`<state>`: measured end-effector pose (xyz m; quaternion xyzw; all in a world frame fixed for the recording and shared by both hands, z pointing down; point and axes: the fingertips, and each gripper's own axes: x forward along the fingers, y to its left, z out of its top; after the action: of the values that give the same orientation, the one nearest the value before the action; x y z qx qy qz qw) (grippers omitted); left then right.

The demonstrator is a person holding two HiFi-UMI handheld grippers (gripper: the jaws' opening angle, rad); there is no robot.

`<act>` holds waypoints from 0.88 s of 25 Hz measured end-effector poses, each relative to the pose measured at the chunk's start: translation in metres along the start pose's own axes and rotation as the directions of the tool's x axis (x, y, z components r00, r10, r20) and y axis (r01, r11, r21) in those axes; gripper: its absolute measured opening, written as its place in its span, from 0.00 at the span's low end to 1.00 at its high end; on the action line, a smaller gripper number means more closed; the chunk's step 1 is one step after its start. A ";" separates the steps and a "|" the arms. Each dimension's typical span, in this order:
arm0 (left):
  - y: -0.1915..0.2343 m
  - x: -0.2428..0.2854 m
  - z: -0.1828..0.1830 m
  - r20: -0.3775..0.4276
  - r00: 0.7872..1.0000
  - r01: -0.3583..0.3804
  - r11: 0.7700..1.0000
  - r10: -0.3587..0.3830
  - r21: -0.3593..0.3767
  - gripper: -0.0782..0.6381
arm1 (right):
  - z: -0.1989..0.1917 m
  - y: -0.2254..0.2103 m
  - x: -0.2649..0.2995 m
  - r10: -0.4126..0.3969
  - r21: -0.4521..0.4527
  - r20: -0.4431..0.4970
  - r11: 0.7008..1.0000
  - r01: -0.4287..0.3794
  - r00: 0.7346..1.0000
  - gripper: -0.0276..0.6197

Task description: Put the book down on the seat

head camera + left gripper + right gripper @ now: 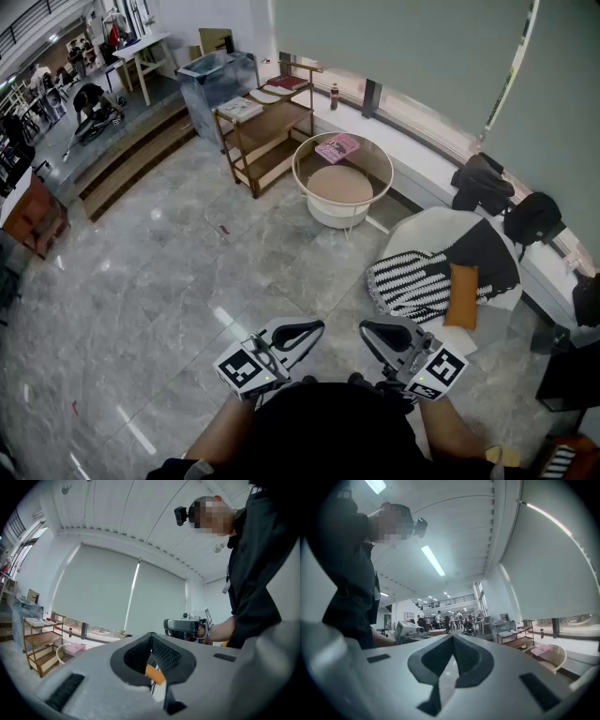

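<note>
A pink book (337, 147) lies on the round glass-topped table (375, 155) by the window; it also shows in the left gripper view (74, 647) and the right gripper view (541, 649). The seat (427, 234) is a white chair at the right, draped with a black-and-white striped blanket (412, 281) and an orange cushion (461, 295). My left gripper (314, 328) and right gripper (367, 328) hang side by side close to my body, far from book and seat. Both are shut with nothing between the jaws, as seen in the left gripper view (151, 635) and the right gripper view (452, 637).
A wooden shelf (267, 122) with books stands left of the round table. Dark bags (483, 183) lie on the window ledge behind the seat. Steps (131, 159) rise at the far left. Grey marble floor (169, 281) spreads between me and the furniture.
</note>
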<state>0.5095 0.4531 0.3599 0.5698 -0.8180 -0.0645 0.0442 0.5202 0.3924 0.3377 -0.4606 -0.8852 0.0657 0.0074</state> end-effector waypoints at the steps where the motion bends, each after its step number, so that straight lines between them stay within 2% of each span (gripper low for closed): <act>1: 0.002 -0.001 0.002 0.004 1.000 0.002 1.000 -0.002 -0.002 0.14 | 0.000 0.000 0.002 0.000 0.000 0.000 1.000 0.000 1.000 0.09; 3: 0.006 -0.004 0.001 0.011 1.000 0.009 1.000 -0.009 0.008 0.14 | -0.001 0.000 0.007 -0.002 0.004 0.001 1.000 0.002 1.000 0.09; 6: 0.016 -0.011 -0.011 0.026 0.999 0.027 0.998 -0.028 0.060 0.14 | -0.002 -0.004 0.012 -0.012 0.013 -0.003 1.000 0.012 1.000 0.09; 14: 0.020 -0.021 -0.013 0.038 0.999 0.034 0.995 -0.030 -0.090 0.14 | -0.009 0.003 0.034 -0.013 -0.021 -0.064 1.000 0.012 0.998 0.09; 19: 0.027 -0.016 -0.025 0.075 0.996 0.062 0.996 -0.057 -0.065 0.14 | 0.010 -0.009 0.035 -0.024 0.012 0.012 1.000 0.024 1.000 0.09; 22: 0.028 -0.011 -0.017 0.071 0.996 0.056 0.992 -0.048 -0.114 0.14 | 0.012 -0.018 0.038 -0.031 0.007 0.022 0.999 0.031 0.999 0.09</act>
<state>0.4903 0.4723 0.3813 0.5849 -0.7989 -0.1323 0.0475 0.4828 0.4113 0.3260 -0.4459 -0.8921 0.0734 0.0000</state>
